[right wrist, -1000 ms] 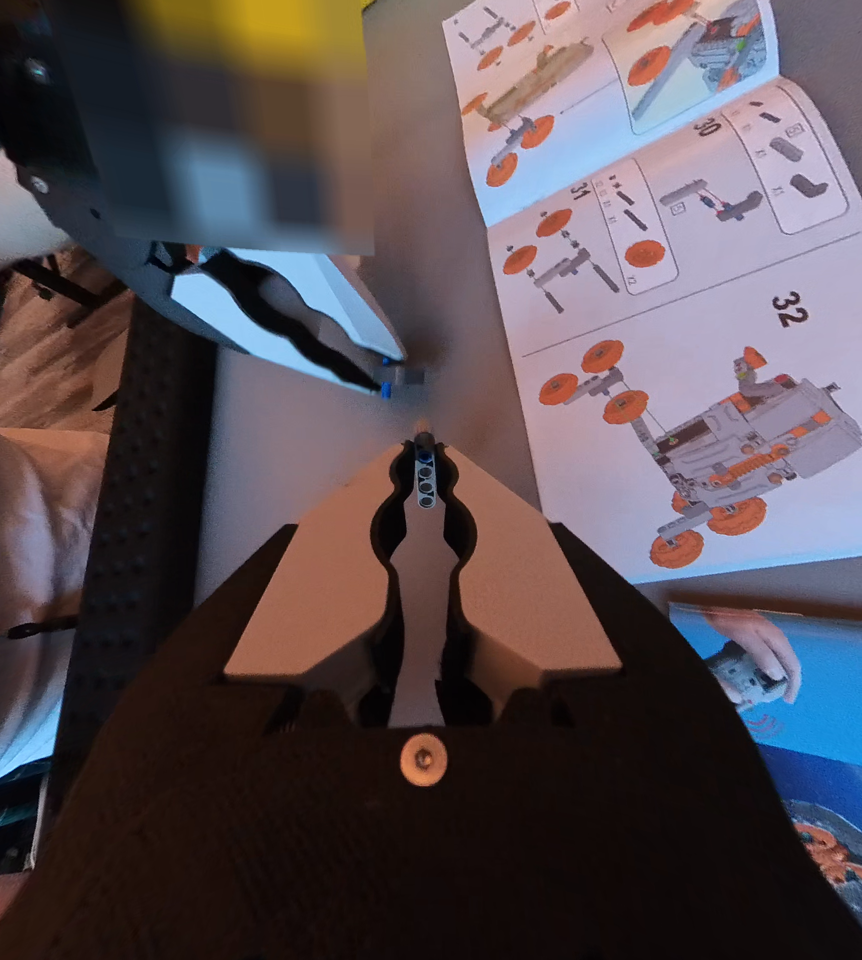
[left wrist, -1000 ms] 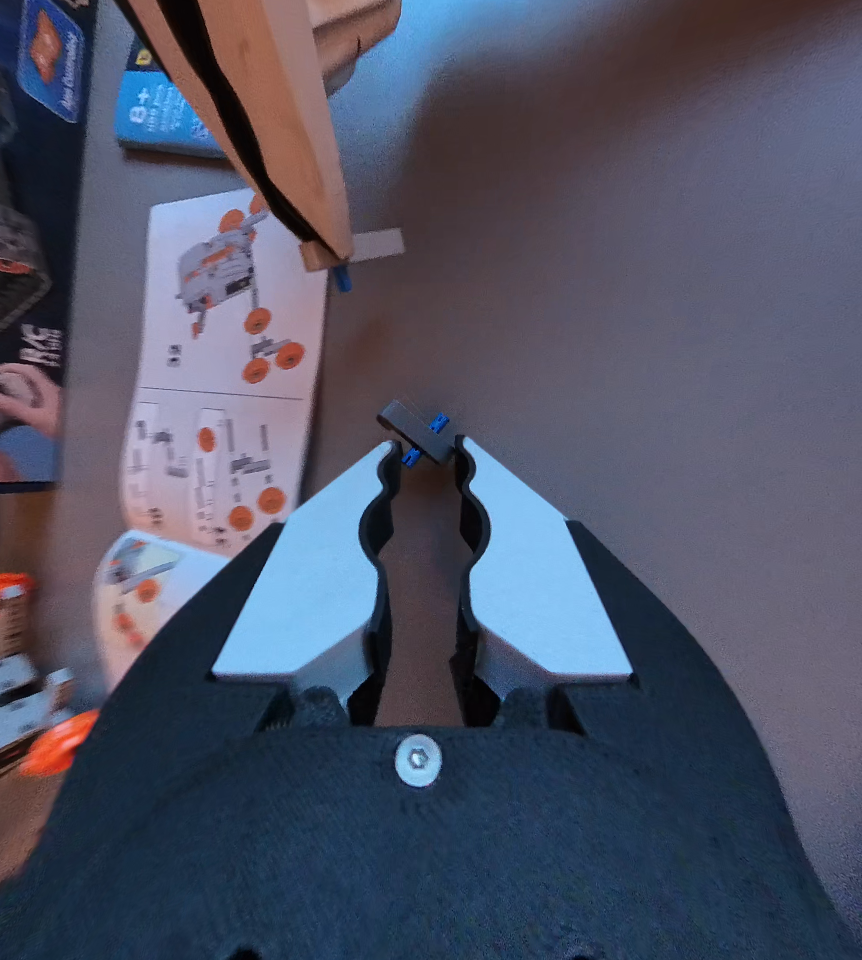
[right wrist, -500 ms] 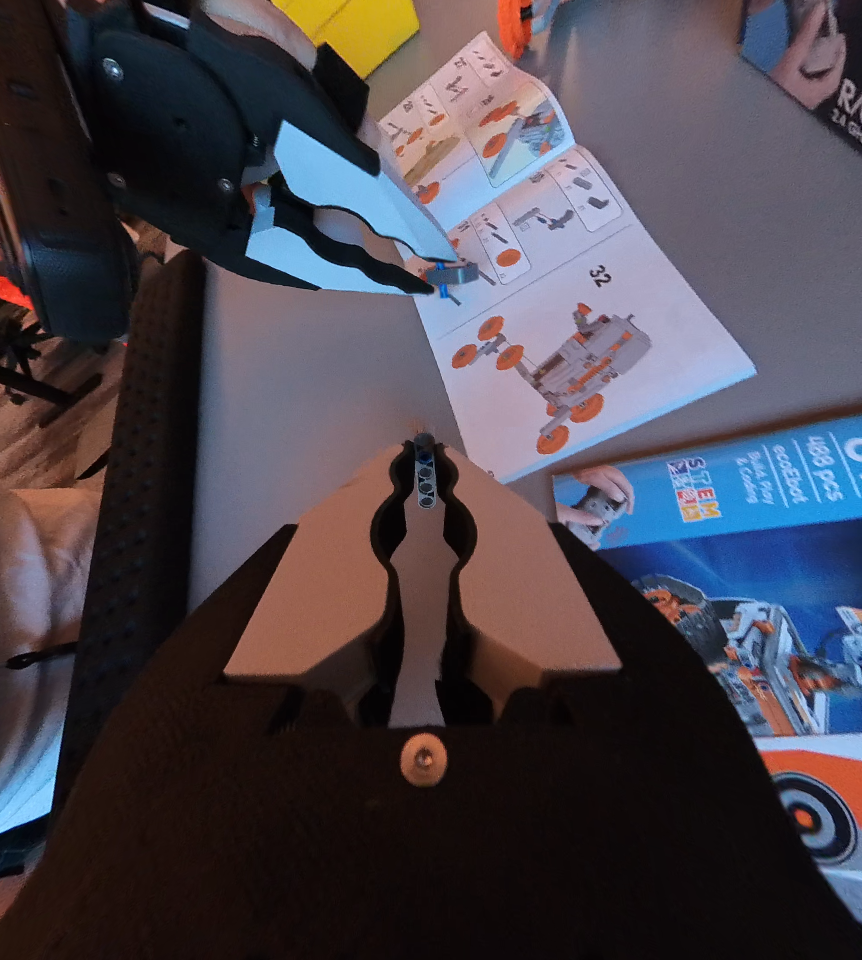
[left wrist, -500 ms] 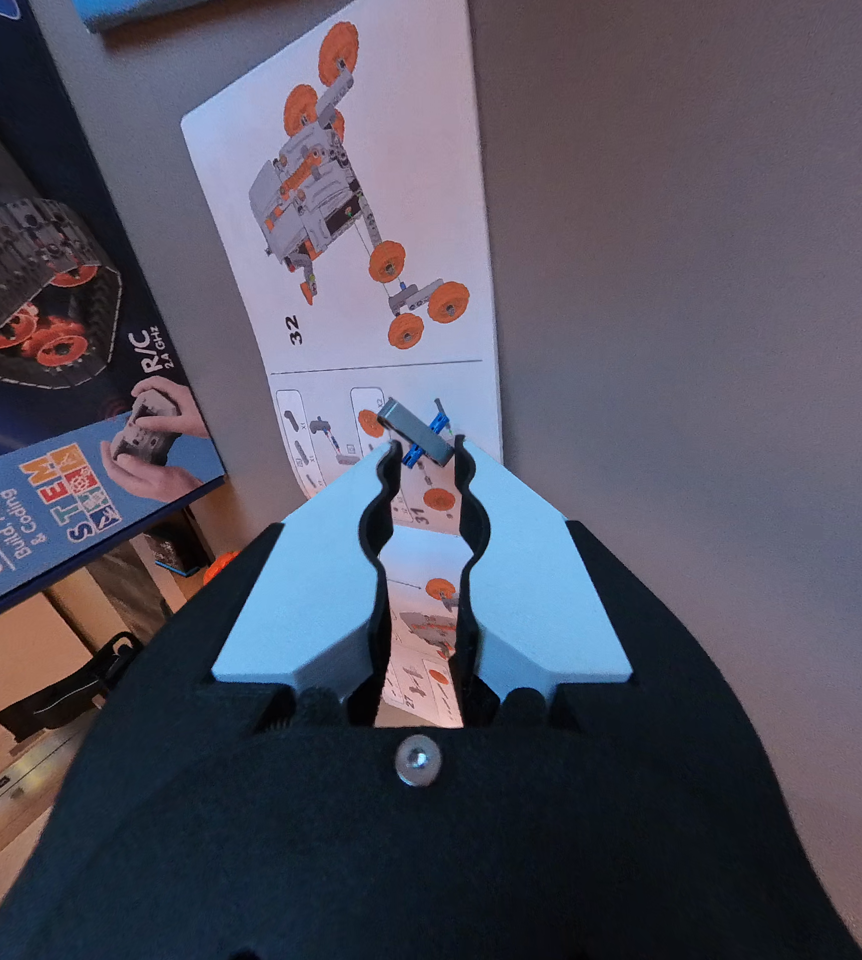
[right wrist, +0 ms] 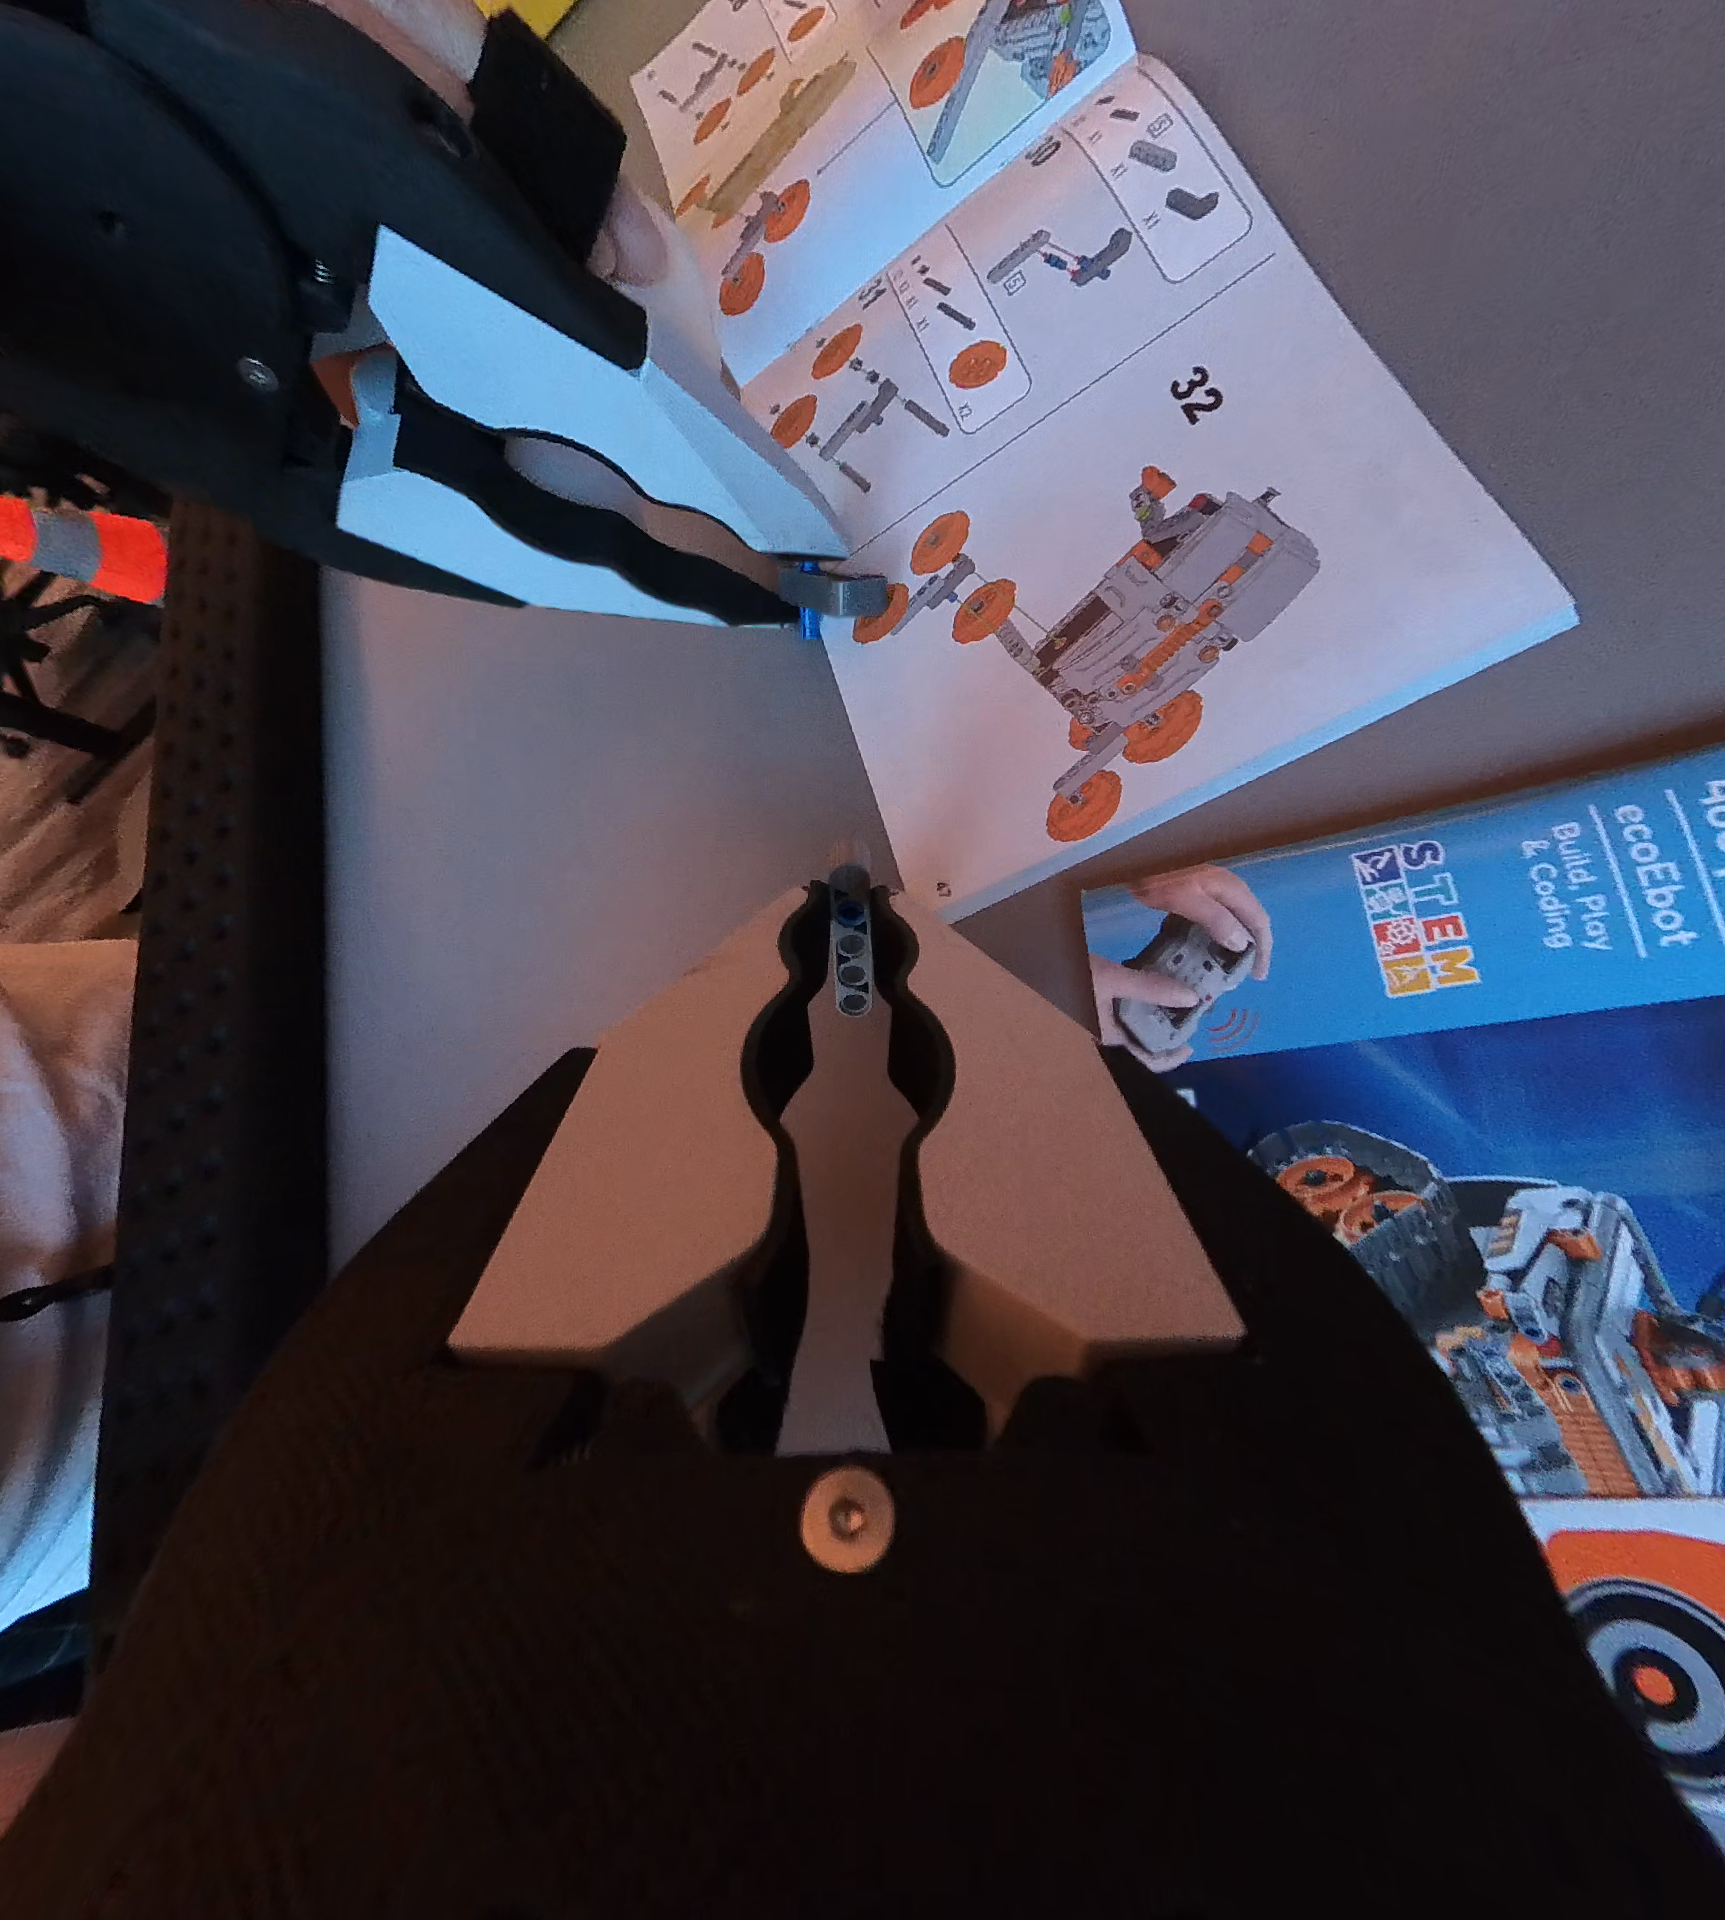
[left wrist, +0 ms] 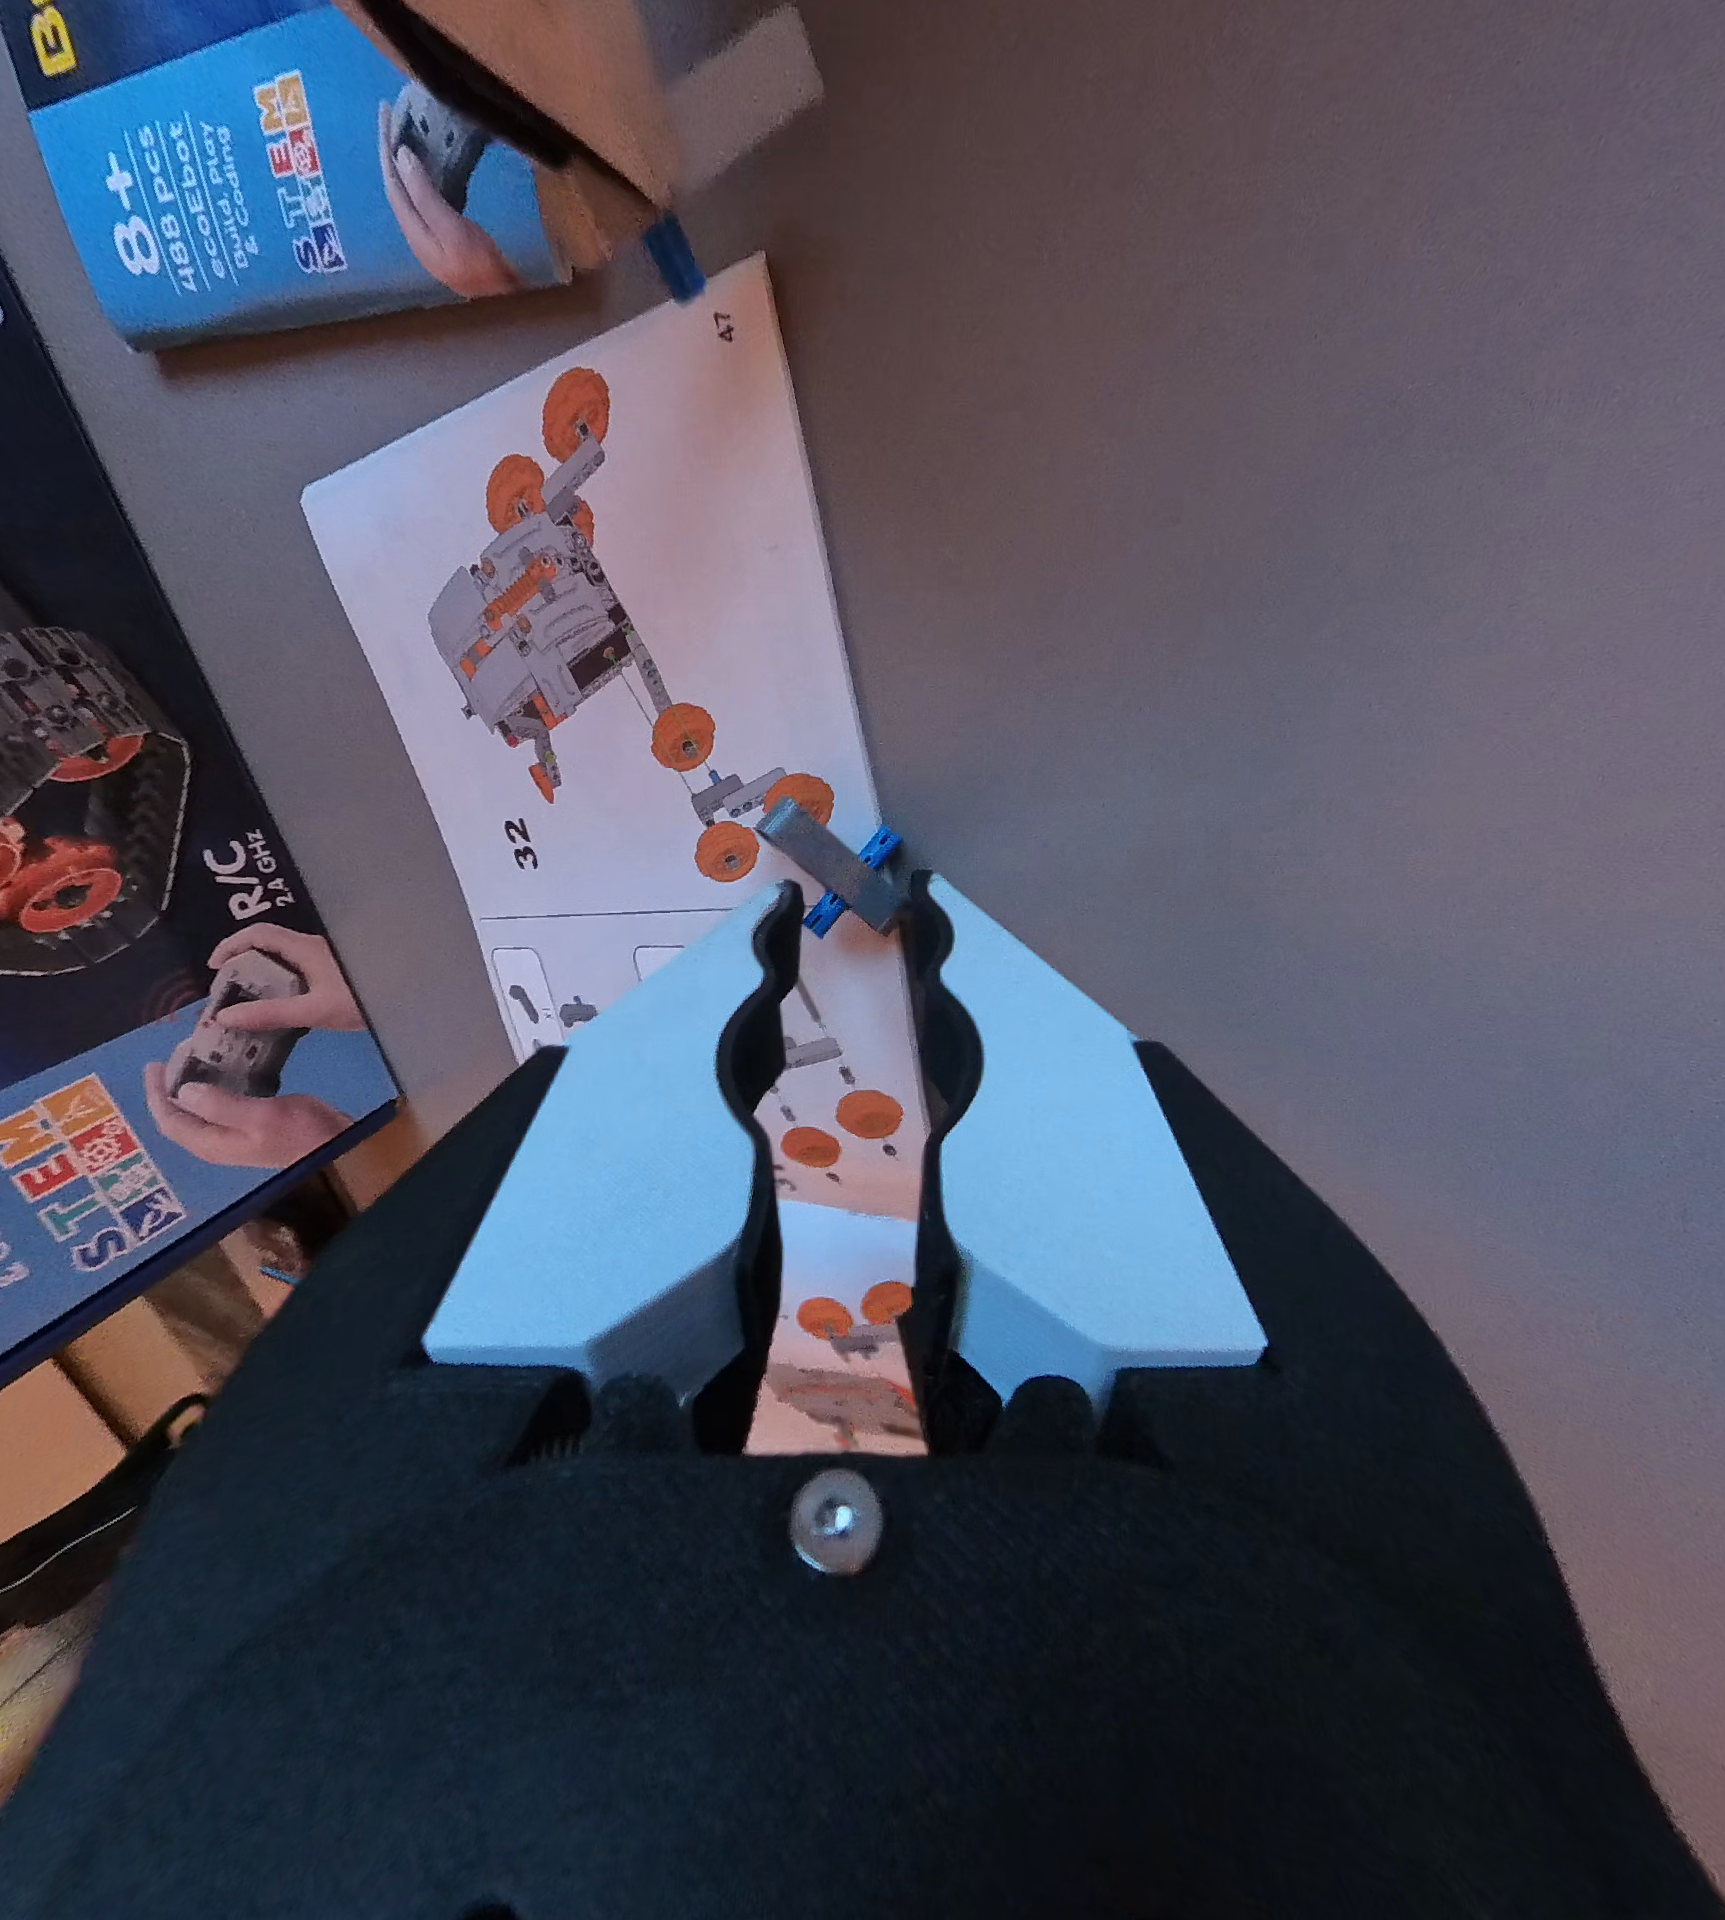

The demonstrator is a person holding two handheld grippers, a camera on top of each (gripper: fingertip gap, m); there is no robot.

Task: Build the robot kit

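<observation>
While the left tongs stay pinched on a small grey beam piece with a blue pin, they have swung from bare counter to hang over the corner of the open instruction booklet. Farther off, the right tongs, closed on a slim grey holed beam, have drawn nearer again, their blue-tipped end now showing at the booklet's far corner. Both pieces are carried above the counter, apart, with the blue kit box beyond.
</observation>
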